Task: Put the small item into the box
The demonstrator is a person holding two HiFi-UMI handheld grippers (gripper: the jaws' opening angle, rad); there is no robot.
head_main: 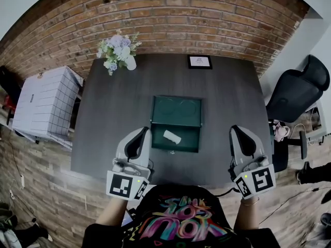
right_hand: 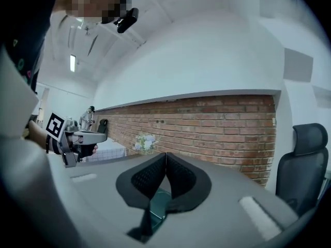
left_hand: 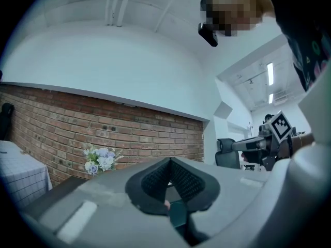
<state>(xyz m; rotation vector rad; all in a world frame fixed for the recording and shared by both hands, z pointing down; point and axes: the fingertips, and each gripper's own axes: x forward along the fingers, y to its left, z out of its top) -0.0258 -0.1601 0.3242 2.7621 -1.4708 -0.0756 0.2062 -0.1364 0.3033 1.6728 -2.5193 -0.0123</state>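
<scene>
A dark green box (head_main: pixel 189 138) lies open in the middle of the dark table (head_main: pixel 114 118), its lid folded back toward the wall. A small white item (head_main: pixel 171 137) lies inside the box's front tray. My left gripper (head_main: pixel 143 132) is held just left of the box near the table's front edge. Its jaws are shut with nothing between them, and its pads (left_hand: pixel 155 177) meet at the tips. My right gripper (head_main: pixel 236 130) is held to the right of the box, also shut and empty, pads (right_hand: pixel 178 174) touching. A strip of green box (right_hand: pixel 158 203) shows below its jaws.
A vase of pale flowers (head_main: pixel 120 50) and a small framed card (head_main: pixel 199 61) stand at the table's far edge by the brick wall. A white checked block (head_main: pixel 44 102) sits left of the table. A black office chair (head_main: pixel 297 89) stands at the right.
</scene>
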